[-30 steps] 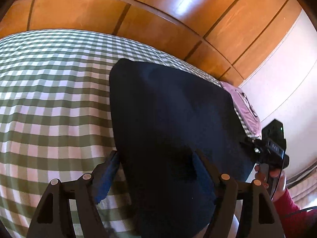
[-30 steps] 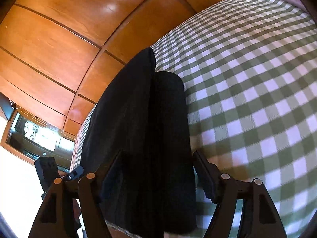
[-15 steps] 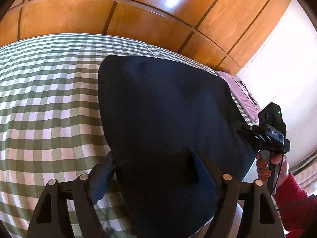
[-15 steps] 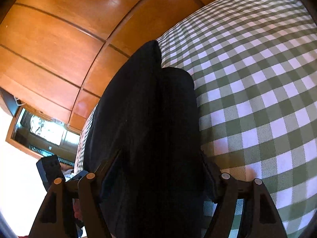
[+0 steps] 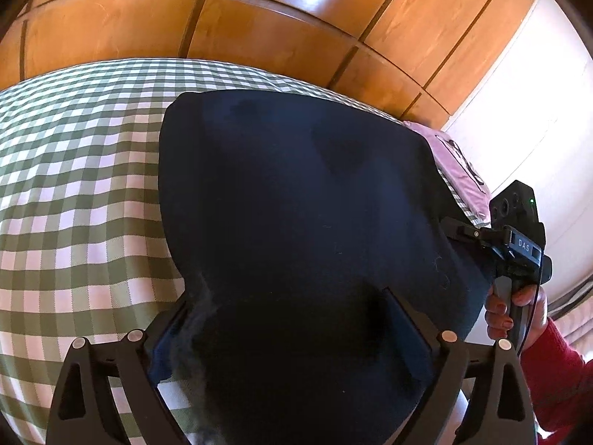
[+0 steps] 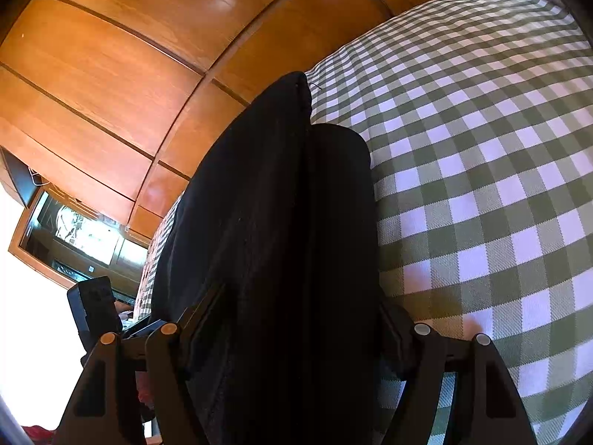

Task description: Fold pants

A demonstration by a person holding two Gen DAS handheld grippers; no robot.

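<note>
Dark navy pants (image 5: 296,204), folded into a broad pad, lie on a green-and-white checked bedspread (image 5: 81,185). My left gripper (image 5: 285,296) straddles their near end. Its jaws are opening and stand wide, with the cloth bulging between the fingers and no pad pressing on it. My right gripper (image 5: 454,228) reaches onto the pants' right edge, carried by a hand (image 5: 500,307) in a red sleeve. In the right wrist view the pants (image 6: 267,204) show a fold line down the middle and fill the gap of the right gripper (image 6: 302,296), which stands open around them.
Wooden wardrobe panels (image 5: 259,26) rise behind the bed. A pink cloth (image 5: 456,163) lies at the far right corner of the bed. The checked bedspread (image 6: 481,148) stretches bare to the right of the pants. A framed mirror (image 6: 74,237) hangs at the left.
The left gripper's jaws have spread wider and it has slid along the pants. In the right wrist view the cloth now fills the whole gap between the fingers.
</note>
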